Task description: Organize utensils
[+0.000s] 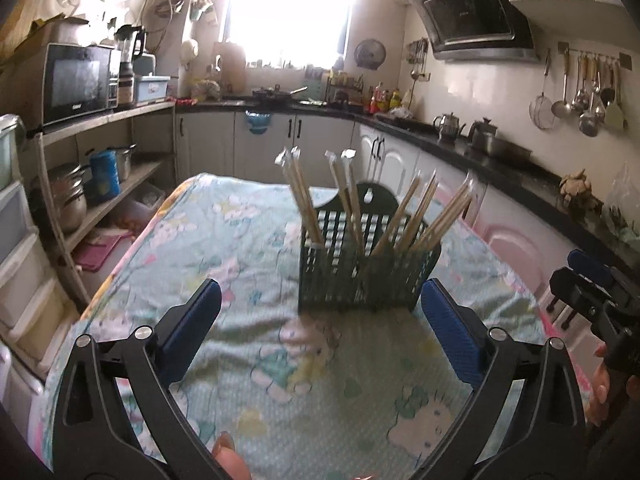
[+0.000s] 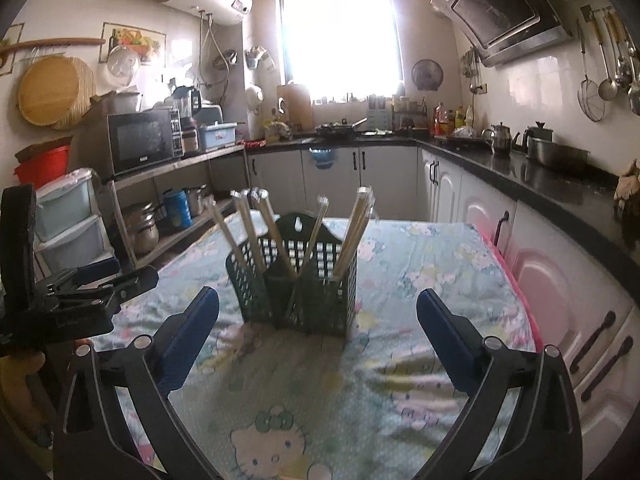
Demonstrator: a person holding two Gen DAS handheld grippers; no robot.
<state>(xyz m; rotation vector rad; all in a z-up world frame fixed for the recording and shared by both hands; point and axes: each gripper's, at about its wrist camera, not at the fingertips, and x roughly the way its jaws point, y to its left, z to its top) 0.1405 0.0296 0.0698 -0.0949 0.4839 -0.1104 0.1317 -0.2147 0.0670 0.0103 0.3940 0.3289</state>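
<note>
Left wrist view: the left gripper [image 1: 320, 326] is spread wide and empty; the green basket [image 1: 360, 276] of wrapped chopsticks [image 1: 404, 210] stands mid-frame on the floral cloth [image 1: 248, 240]. The right gripper [image 2: 318, 330] gapes empty too.

both wrist views look forward over the table [image 1: 248, 240] — sharing the basket [image 2: 296, 292] from near.

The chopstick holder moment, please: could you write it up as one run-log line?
left gripper: open, empty | right gripper: open, empty | chopsticks: standing in green holder | holder: on tablecloth, ungripped
</note>
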